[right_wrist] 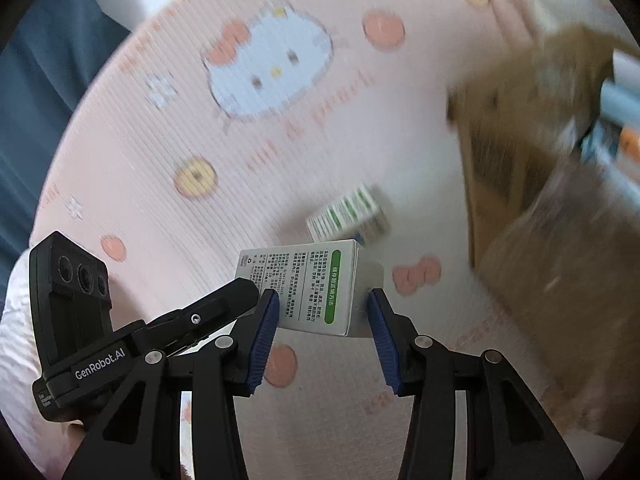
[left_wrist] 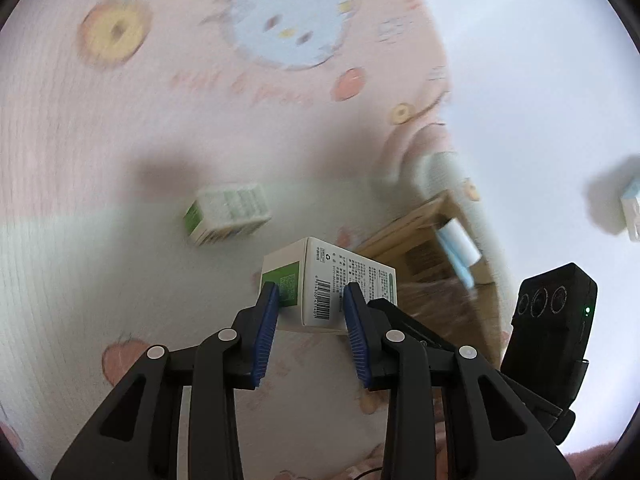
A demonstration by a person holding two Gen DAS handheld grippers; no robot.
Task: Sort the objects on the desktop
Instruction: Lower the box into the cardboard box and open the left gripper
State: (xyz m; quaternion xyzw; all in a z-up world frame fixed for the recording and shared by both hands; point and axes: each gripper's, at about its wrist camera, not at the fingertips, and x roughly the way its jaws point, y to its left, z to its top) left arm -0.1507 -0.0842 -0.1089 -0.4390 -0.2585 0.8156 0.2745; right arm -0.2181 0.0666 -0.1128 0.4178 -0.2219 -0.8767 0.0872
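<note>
1. Holding one white-and-green box [left_wrist: 326,282] between them, both grippers share the load: the left gripper [left_wrist: 310,300] has its blue pads pressed on the barcode end, and the right gripper [right_wrist: 323,309] is clamped on the other end, by the green label strip; the box hangs clear above the pink cartoon mat [left_wrist: 100,160]
2. Judging progress, the sort looks partly done: the cardboard box [left_wrist: 444,256] to the right already holds a blue-and-white pack [left_wrist: 458,248], with more packs blurred at its far side in the right wrist view
3. Still left, as far as can be seen: the carried box is not yet in the carton, and a second white-and-green box [left_wrist: 226,214] lies on the mat just beyond it, untouched
4. Counted: two white-and-green boxes, one carried and one lying; one cardboard box; two grippers; at least one pack inside the carton, the exact number too blurred to tell
5. One small white thing [left_wrist: 632,208] sits at the far right edge of the left wrist view, apart from the rest; what it is cannot be told
</note>
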